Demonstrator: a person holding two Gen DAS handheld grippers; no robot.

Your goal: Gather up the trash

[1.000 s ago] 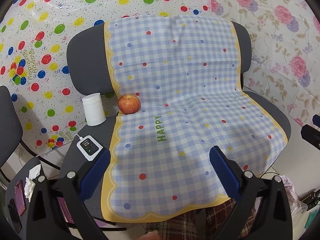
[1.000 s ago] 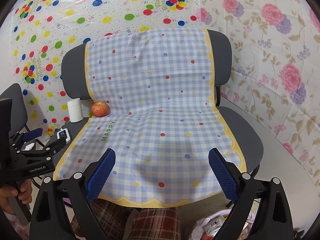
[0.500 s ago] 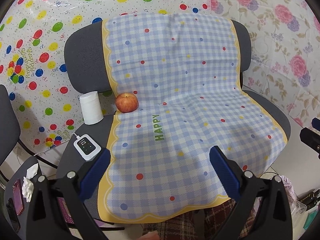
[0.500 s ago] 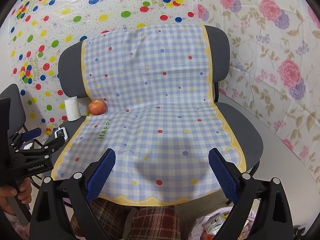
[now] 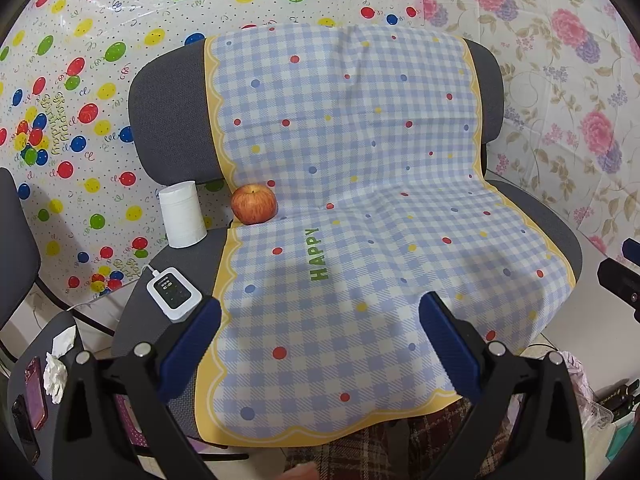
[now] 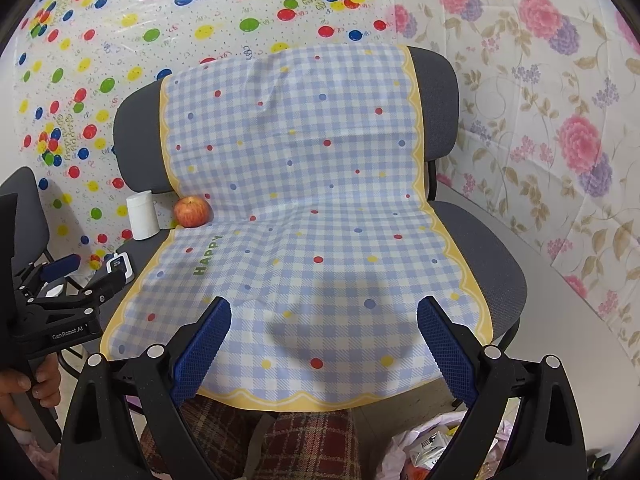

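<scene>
Both cams have pulled back slightly vs. earlier; nothing on the chair (image 5: 168, 128) has shifted. Left gripper (image 5: 320, 334) and right gripper (image 6: 324, 334) gape wide, holding nothing. Cloth (image 5: 360, 208) shows no litter; apple (image 5: 253, 204), roll (image 5: 182, 214) and device (image 5: 174, 298) sit at the seat's left. Trash bag (image 6: 424, 446) is cut off at the lower right; contents unclear. Tissue (image 5: 56, 368) lies lower left.

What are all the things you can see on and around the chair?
chair: one, dark grey, centre.
checked cloth: one, blue-white with yellow border, draped over chair.
apple: one, red, on seat at cloth's edge.
paper roll: one, white, upright beside apple.
small device: one, white, corded, seat's front corner.
crumpled tissue: one, white, on neighbouring seat.
trash bag: one, pale, floor at lower right.
left gripper: one, black with blue fingers, open, empty.
right gripper: one, same, open, empty.
</scene>
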